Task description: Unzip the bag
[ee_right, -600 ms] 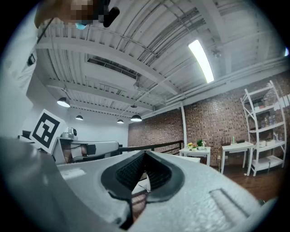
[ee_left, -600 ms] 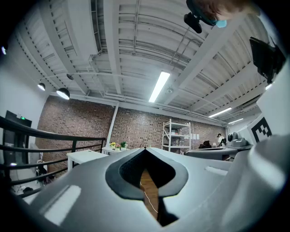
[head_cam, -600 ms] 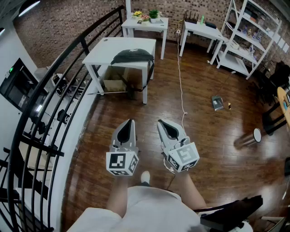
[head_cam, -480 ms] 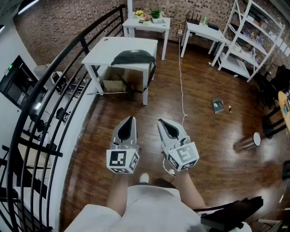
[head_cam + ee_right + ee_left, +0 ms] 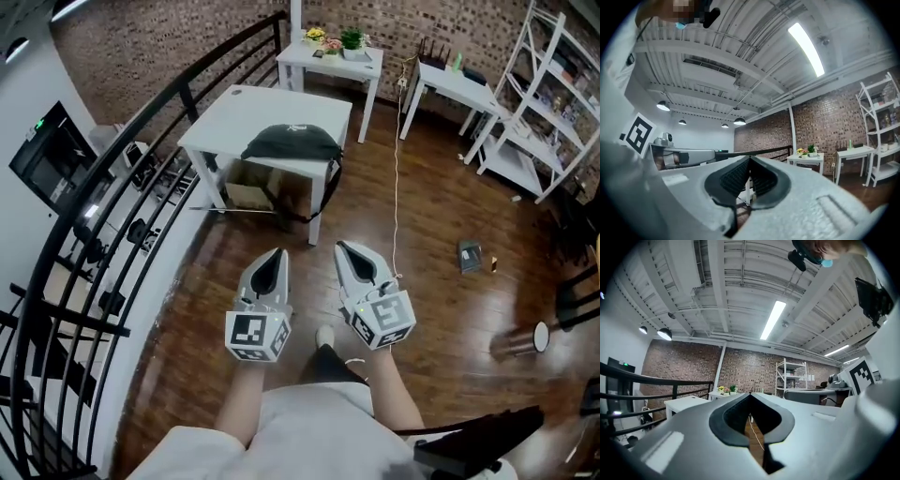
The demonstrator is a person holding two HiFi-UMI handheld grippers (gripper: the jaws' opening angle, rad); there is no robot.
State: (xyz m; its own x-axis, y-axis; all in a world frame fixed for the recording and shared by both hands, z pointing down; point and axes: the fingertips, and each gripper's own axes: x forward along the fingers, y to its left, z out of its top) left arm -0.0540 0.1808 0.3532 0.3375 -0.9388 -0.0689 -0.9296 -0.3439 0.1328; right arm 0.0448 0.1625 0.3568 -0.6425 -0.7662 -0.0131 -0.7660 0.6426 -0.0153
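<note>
Bag (image 5: pixel 292 142), dark, lies at the near edge of the white counter (image 5: pixel 234 112), long axis across the view, well ahead of the left hand-held gripper (image 5: pixel 274 255) and right hand-held gripper (image 5: pixel 343 248), both closed on nothing, the left slightly better lined up.

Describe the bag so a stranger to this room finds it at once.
Start at the black railing along the left; beside it stands the largest white table. The bag lies at that table's near edge, a dark, domed lump with a strap hanging over the side. No other tabletop carries anything so dark and bulky.
</note>
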